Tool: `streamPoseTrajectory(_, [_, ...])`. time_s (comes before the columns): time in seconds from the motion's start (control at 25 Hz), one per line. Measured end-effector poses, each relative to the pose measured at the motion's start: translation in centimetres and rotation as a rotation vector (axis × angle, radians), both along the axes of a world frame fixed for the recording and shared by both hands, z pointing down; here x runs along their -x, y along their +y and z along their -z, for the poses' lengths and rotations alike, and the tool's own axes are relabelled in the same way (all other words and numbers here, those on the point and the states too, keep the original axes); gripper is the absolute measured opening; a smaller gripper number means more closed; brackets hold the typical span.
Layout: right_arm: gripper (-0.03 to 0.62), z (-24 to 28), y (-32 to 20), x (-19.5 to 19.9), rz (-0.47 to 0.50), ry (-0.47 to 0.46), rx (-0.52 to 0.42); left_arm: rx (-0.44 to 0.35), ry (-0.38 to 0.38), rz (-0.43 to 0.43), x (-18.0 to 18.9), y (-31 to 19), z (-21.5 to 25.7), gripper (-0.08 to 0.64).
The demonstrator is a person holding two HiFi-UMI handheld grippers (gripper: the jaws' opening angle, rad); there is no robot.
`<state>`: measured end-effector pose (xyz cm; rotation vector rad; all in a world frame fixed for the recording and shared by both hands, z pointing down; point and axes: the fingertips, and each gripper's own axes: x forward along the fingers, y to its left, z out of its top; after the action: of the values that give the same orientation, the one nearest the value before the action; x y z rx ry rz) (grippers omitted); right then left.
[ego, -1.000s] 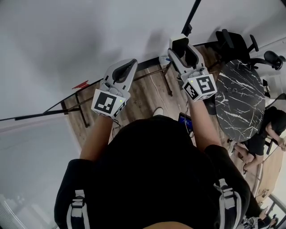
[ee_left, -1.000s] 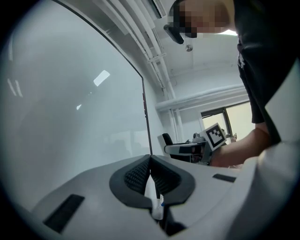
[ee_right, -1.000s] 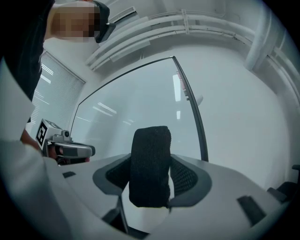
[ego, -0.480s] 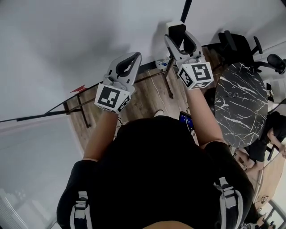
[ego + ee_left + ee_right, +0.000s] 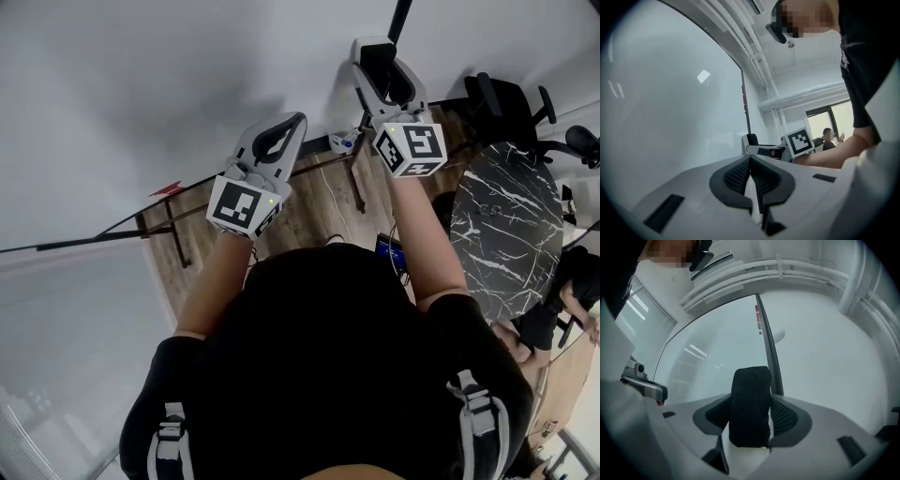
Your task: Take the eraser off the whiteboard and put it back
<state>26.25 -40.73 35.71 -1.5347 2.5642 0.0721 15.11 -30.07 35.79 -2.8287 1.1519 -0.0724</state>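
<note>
So the right gripper (image 5: 380, 56) is clamped on the black eraser (image 5: 750, 404), holding it up close to the whiteboard (image 5: 141, 84), and the left gripper (image 5: 751, 161) has its jaws pressed together with nothing in them.

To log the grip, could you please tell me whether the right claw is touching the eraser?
Touching. The right gripper view shows the right claw with both jaws pressed against the sides of the black eraser, with no gap on either side.
</note>
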Motion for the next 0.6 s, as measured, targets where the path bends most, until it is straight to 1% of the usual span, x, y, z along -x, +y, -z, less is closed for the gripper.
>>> streamPoseTrajectory(0.36, [0.249,-0.46,-0.74,0.48,0.005,0.034,0.009,-0.004,0.006,0.004,-0.52,-0.44,0.19,0.003])
streamPoseTrajectory(0.48, [0.27,-0.32,-0.59,0.31,0.003,0.042,0.007,-0.003,0.0,0.004,-0.7,-0.64,0.23,0.003])
streamPoseTrajectory(0.6, [0.278,-0.06,0.09,-0.31,0.004,0.033,0.01,0.0,-0.002,0.004,-0.78,-0.59,0.09,0.003])
